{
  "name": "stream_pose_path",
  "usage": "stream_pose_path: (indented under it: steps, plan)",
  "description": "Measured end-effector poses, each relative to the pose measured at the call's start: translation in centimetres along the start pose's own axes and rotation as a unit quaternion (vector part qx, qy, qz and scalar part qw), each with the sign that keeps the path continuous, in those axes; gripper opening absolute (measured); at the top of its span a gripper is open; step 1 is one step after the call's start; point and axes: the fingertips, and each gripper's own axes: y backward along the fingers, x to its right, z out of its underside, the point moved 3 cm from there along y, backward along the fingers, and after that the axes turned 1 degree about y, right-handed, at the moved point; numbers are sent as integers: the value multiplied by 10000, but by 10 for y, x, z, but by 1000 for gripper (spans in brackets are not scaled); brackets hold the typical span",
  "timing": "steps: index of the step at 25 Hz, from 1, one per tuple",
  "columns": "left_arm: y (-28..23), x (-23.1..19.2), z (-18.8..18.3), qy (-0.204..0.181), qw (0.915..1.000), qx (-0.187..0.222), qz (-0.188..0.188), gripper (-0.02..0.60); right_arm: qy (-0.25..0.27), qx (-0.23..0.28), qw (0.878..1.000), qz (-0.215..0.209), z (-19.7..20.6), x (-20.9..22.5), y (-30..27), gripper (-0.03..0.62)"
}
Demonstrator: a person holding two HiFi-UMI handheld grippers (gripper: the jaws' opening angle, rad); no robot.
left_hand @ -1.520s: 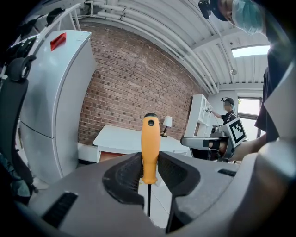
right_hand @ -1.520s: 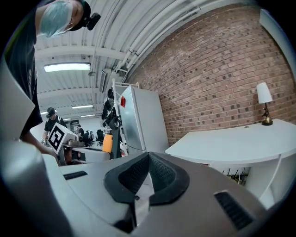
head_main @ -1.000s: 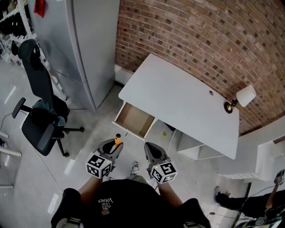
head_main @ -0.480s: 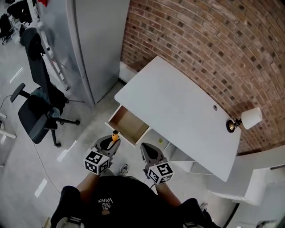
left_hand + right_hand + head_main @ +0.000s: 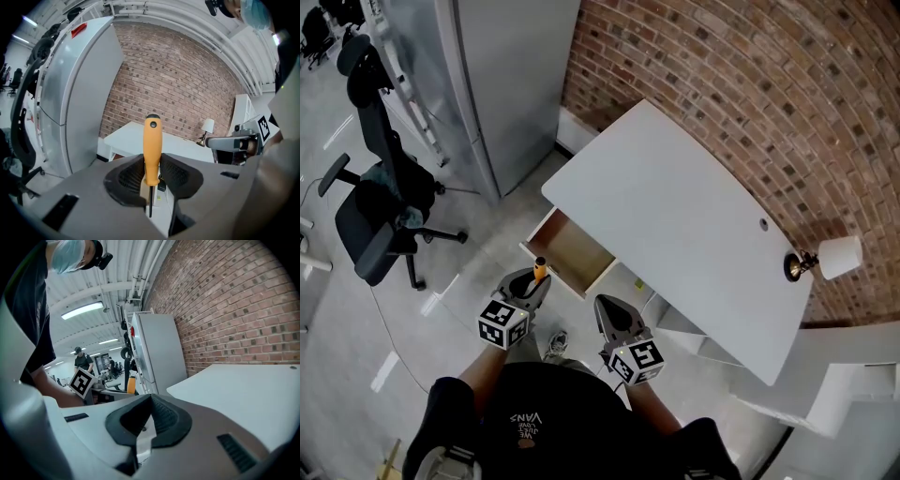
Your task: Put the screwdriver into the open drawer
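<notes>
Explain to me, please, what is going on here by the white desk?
A person holds a two-jaw gripper in each hand. The left gripper is clamped on an orange-handled screwdriver, handle up and shaft down. The right gripper is shut with nothing between its jaws. Both hover in front of the white desk, whose drawer is pulled open and looks empty. The screwdriver is not yet inside it.

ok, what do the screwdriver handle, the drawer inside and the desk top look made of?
screwdriver handle: smooth orange, slight sheen, probably plastic.
drawer: pale brown matte inside, looks like bare wood or fibreboard.
desk top: even matte white, likely laminate or painted board; can't tell which.
</notes>
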Motion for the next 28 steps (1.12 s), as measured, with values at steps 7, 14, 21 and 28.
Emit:
stream_pose_path:
  steps: [7,14,21,28]
  plan:
    - [-30,-32,2,-9,9993,-240,295,106,-114,-48,9995,294,6,-1,-29,-6]
    - [-75,-76,19,202,9977,-528,372,106,-261,-258,9981,500,10,6,-55,-6]
    - [-134,-113,56,487,9950,-789,383,106,-412,-476,9958,666,24,22,-82,-6]
    - [-187,-146,97,857,9902,-1082,207,106,-568,-611,9941,696,46,32,-107,-6]
